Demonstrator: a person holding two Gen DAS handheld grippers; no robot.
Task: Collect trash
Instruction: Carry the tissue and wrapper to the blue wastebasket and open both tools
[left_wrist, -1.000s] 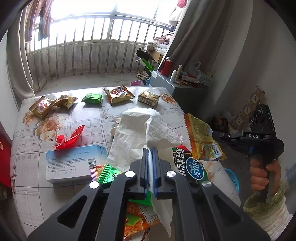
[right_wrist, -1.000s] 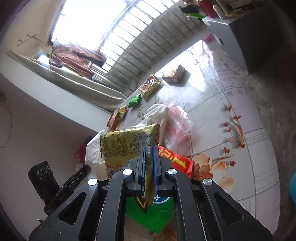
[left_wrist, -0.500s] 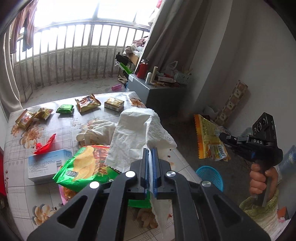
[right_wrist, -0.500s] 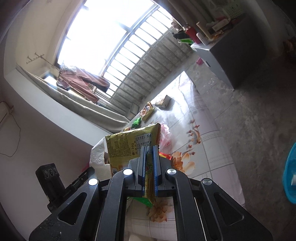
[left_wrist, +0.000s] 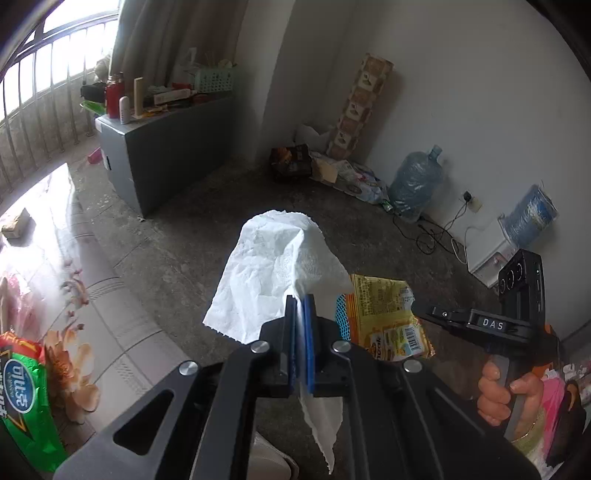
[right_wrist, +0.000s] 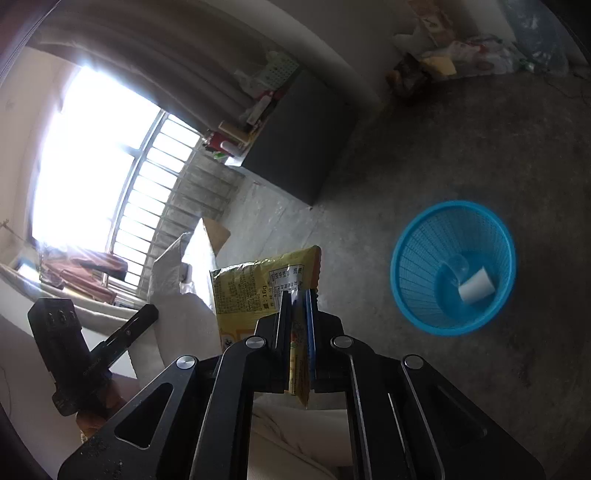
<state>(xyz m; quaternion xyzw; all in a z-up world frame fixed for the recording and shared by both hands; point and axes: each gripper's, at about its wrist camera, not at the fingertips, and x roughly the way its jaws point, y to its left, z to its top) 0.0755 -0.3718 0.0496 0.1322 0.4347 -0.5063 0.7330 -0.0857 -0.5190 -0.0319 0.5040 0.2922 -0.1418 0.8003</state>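
Observation:
My left gripper (left_wrist: 302, 300) is shut on a crumpled white paper towel (left_wrist: 273, 273), which stands up above the jaws and also hangs down behind them. My right gripper (right_wrist: 296, 295) is shut on a yellow snack wrapper (right_wrist: 258, 284); the same yellow wrapper (left_wrist: 388, 317) shows in the left wrist view, with the right gripper (left_wrist: 421, 310) held by a hand (left_wrist: 496, 391) to its right. A blue mesh waste basket (right_wrist: 406, 258) stands on the concrete floor right of the wrapper, with a white cup-like piece and a clear one inside. The white towel (right_wrist: 173, 269) appears left of the wrapper.
The floral-cloth table edge (left_wrist: 92, 314) lies at the left with a green snack bag (left_wrist: 22, 398) on it. A grey cabinet (left_wrist: 166, 147) stands by the curtain. Along the far wall sit a blue water jug (left_wrist: 415, 184), cables, a cardboard box and bags.
Both grippers have swung away from the table to the right, over the concrete floor, still holding the towel and the wrapper. The blue basket has come fully into the right wrist view.

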